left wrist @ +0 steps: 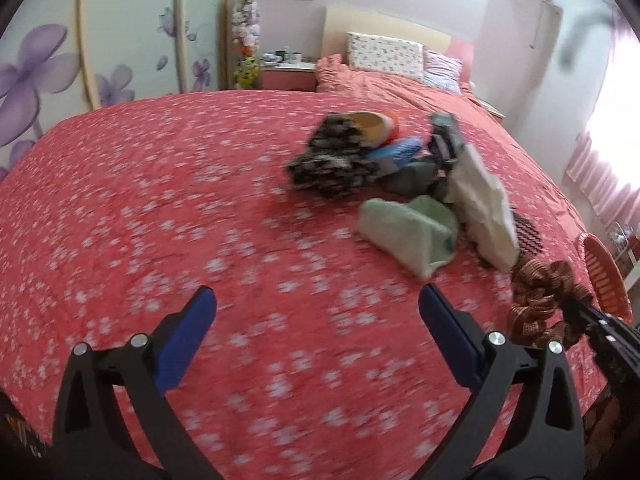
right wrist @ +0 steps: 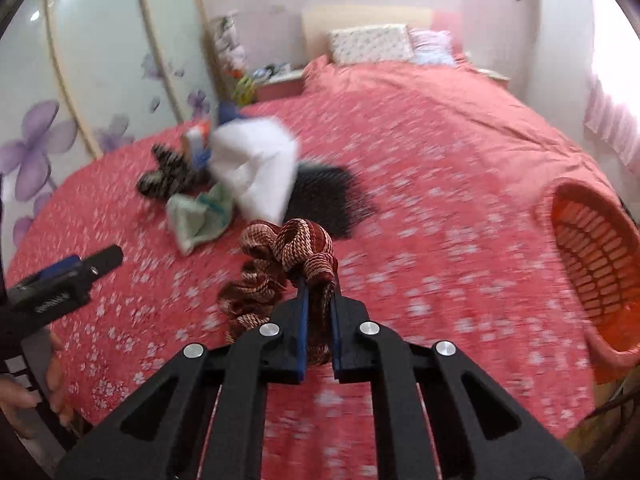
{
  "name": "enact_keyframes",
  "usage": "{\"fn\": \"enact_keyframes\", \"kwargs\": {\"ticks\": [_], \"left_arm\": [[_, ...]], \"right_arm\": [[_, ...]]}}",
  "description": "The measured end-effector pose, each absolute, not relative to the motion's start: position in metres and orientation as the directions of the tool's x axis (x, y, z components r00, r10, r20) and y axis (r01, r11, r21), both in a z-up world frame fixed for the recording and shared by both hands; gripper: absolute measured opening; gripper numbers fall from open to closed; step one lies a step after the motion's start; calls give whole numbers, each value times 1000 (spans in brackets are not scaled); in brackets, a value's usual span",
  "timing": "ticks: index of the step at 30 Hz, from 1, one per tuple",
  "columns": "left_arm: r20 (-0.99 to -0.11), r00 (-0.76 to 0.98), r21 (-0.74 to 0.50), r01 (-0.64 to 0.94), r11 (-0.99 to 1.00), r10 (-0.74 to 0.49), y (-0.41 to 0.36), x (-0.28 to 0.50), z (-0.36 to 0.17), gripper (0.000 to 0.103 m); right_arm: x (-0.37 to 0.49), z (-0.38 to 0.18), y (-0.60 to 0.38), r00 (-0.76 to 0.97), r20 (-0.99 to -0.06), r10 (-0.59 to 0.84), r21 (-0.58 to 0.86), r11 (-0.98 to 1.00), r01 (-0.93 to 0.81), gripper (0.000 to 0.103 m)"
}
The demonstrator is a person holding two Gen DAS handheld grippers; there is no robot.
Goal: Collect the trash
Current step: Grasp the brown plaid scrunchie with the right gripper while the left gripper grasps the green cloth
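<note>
Right wrist view: right gripper (right wrist: pixel 318 280) is clamping the brown patterned cloth (right wrist: pixel 280 256) above the bedspread (right wrist: pixel 440 200), the orange basket (right wrist: pixel 592 264) lying to its right at the bed's edge, while the left gripper (left wrist: pixel 316 312) is hovering spread apart and empty, farther from the basket.

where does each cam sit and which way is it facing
Left wrist: sits behind the open left gripper, faces up the red bedspread toward the pillows; the right gripper shows at right.
Right wrist: sits behind the right gripper, shut on a brown woven scrunchie, faces the same way; the left gripper and a hand show at left.
Shared: scrunchie, green cloth, orange basket.
</note>
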State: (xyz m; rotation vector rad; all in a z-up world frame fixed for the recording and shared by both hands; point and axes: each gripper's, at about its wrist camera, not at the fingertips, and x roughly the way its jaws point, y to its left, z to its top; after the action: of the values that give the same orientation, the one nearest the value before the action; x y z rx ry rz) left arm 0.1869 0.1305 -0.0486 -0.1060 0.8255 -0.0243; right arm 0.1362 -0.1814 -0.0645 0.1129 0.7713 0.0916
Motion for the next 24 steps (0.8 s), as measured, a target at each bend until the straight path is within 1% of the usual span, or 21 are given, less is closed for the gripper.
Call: {"fn": "enact_keyframes", "kwargs": {"ticks": [4, 9, 14, 16, 19, 20, 21, 23, 24], "left_arm": [[-733, 675, -100, 16, 995, -84, 102, 203, -49, 97], [-737, 672, -64, 32, 997, -68, 75, 227, -53, 86], [-769, 637, -59, 20, 998, -58, 60, 246, -64, 71], [-776, 629, -56, 11, 998, -51, 56, 249, -67, 67], [-787, 616, -52, 1, 999, -41, 54, 253, -73, 55], [-789, 614, -52, -4, 999, -39, 55, 253, -74, 51], [-789, 613, -54, -8, 999, -38, 55, 254, -74, 50], [-787, 616, -58, -17, 998, -36, 58, 254, -74, 41], [-786, 617, -61, -21, 998, -35, 62, 253, -74, 39]], "right_arm": [[129, -51, -218, 752, -657, 54, 133, 990, 45, 9], [130, -46, -249, 765, -643, 19, 154, 982, 105, 9], [128, -52, -266, 757, -653, 20, 186, 973, 135, 9], [128, -54, -271, 755, -656, 20, 190, 972, 139, 9], [127, -56, -275, 752, -659, 25, 196, 970, 140, 9], [127, -56, -276, 752, -659, 26, 198, 970, 141, 9], [127, -57, -277, 751, -660, 26, 200, 970, 141, 9], [126, -57, -278, 751, -660, 28, 204, 968, 143, 9], [125, -57, -278, 751, -660, 28, 205, 968, 144, 9]]}}
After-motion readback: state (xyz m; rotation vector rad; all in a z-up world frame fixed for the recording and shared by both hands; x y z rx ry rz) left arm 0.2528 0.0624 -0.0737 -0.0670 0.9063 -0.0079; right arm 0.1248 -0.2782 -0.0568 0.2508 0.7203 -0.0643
